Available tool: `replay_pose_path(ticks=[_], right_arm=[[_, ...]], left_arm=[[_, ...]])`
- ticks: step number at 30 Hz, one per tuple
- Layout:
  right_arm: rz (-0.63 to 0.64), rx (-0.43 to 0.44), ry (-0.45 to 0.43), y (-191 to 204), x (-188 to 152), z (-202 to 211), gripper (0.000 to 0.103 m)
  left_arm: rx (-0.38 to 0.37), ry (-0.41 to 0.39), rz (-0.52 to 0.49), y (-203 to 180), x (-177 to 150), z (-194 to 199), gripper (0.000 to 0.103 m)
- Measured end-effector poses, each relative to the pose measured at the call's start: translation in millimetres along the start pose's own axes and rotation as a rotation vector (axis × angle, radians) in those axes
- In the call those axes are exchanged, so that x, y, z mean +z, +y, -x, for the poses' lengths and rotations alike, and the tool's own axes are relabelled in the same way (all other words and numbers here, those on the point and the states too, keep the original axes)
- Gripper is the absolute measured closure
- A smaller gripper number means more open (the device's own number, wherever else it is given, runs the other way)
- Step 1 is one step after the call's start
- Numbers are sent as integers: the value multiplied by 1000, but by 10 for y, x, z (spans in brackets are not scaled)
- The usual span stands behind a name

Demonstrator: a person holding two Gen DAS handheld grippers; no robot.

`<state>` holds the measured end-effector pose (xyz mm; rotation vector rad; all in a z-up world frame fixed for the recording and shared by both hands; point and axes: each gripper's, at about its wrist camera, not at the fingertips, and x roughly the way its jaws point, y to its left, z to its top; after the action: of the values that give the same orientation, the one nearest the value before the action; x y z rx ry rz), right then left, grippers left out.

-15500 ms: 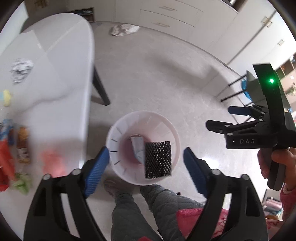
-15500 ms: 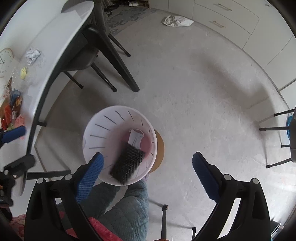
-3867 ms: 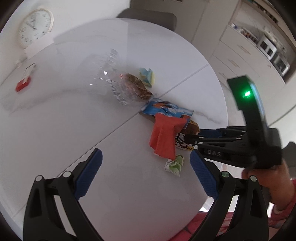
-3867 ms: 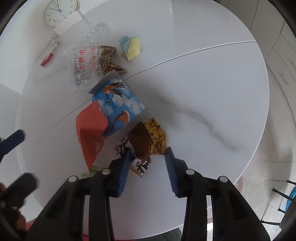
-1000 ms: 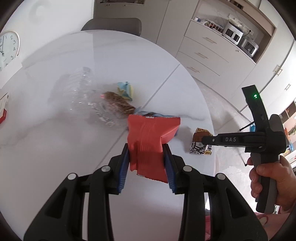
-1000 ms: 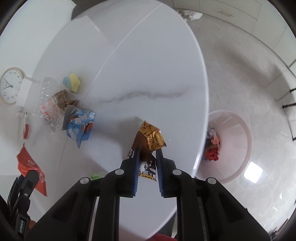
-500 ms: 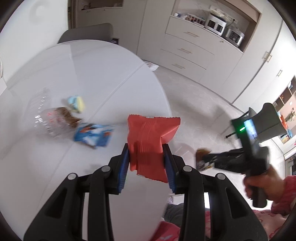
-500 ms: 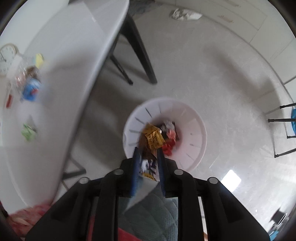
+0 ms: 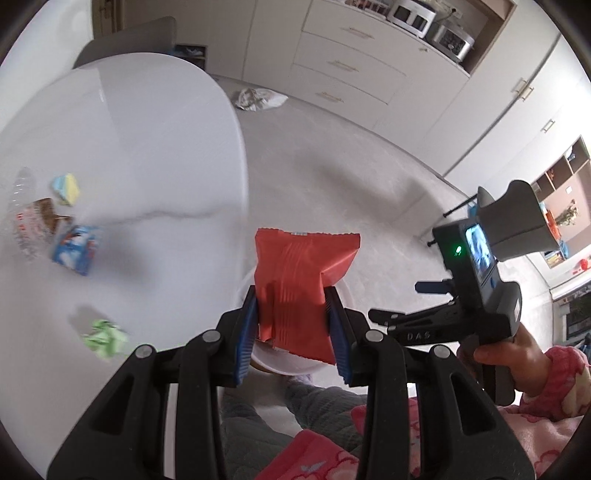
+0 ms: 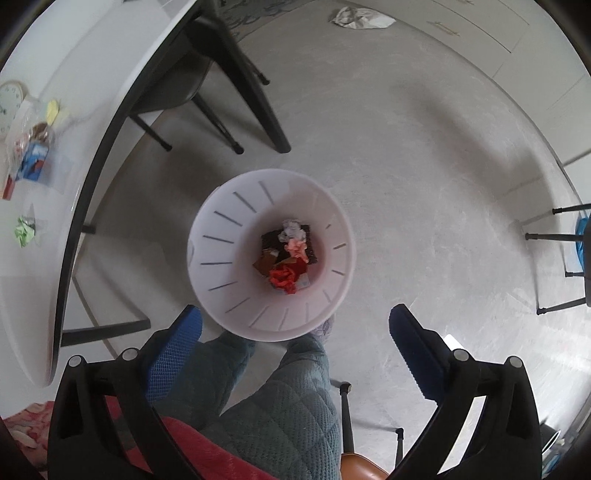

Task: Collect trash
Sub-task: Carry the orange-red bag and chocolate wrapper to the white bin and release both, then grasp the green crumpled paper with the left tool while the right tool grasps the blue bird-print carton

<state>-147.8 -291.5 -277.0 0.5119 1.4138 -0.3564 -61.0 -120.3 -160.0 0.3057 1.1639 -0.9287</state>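
My left gripper [image 9: 292,332] is shut on a red snack bag [image 9: 295,284], held in the air past the table's edge with the rim of the white bin [image 9: 280,363] just below it. In the right wrist view my right gripper [image 10: 295,350] points straight down over the white bin [image 10: 229,236]; its jaws are opening wide with nothing between them. Crumpled wrappers [image 10: 286,254], red, brown and white, lie on the bin's bottom. On the white table [image 9: 129,166] remain a blue carton [image 9: 75,249], a green scrap [image 9: 105,338], a clear packet [image 9: 31,225] and a yellow-blue piece [image 9: 66,188].
The person's legs in teal quilted trousers [image 10: 280,398] stand right below the bin. Black table legs [image 10: 255,99] rise behind it. A crumpled white bag [image 10: 360,16] lies on the floor by the cabinets. Chair legs [image 10: 554,236] stand at the right.
The right gripper swung from the table to over the bin and opened; the brown-yellow snack packet left it and lies in the bin. The left gripper carried the red bag rightward toward the table's edge.
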Motion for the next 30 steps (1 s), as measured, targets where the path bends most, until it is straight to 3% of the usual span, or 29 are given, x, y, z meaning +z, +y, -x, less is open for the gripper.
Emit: replay_pose_path(ticks=[3, 5, 7, 10, 30], right_arm=[[-8, -11, -22, -152, 5, 83, 3], [-10, -11, -34, -229, 20, 123, 3], [-11, -11, -46, -305, 46, 176, 3], [-12, -5, -57, -359, 87, 221, 3], [39, 19, -69, -92, 253, 281, 3]], left_arm=[[-18, 33, -12, -167, 22, -132, 67], [-11, 60, -19, -252, 40, -222, 54], [26, 75, -24, -333, 55, -293, 21], [41, 52, -38, -413, 97, -274, 11], [104, 9, -11, -311, 168, -61, 11]])
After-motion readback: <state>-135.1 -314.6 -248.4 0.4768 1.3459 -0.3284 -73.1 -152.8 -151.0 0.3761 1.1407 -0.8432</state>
